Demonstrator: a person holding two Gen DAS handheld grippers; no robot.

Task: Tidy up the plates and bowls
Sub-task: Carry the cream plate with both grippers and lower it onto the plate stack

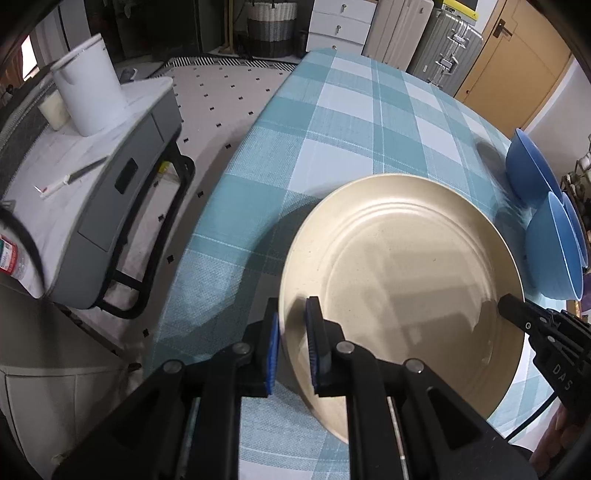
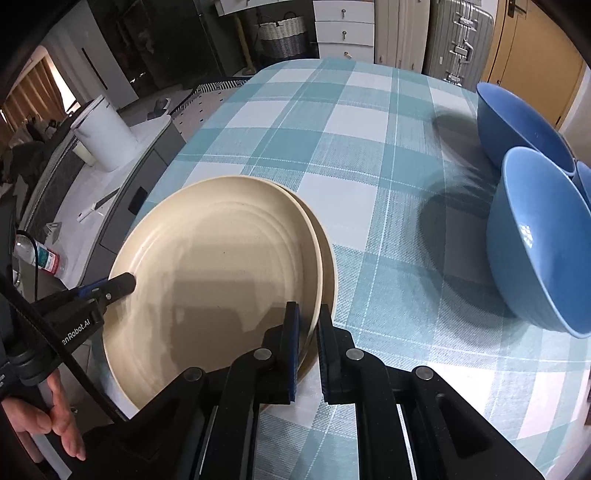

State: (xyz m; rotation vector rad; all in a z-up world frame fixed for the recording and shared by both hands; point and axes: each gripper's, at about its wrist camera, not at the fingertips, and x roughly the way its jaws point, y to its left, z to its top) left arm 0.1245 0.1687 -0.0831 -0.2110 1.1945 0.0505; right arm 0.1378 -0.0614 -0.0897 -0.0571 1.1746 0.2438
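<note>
A cream plate hangs tilted just over the checked tablecloth, held by both grippers at opposite rims. My left gripper is shut on its left rim; its tip also shows in the right wrist view. My right gripper is shut on the right rim of that plate; in the left wrist view it enters from the right. A second cream plate lies underneath, only its right edge showing. Blue bowls stand at the table's right side.
The teal checked table stretches away behind the plates. Left of it stands a grey side cabinet with a white bucket and a bottle. Suitcases, white drawers and a basket line the far wall.
</note>
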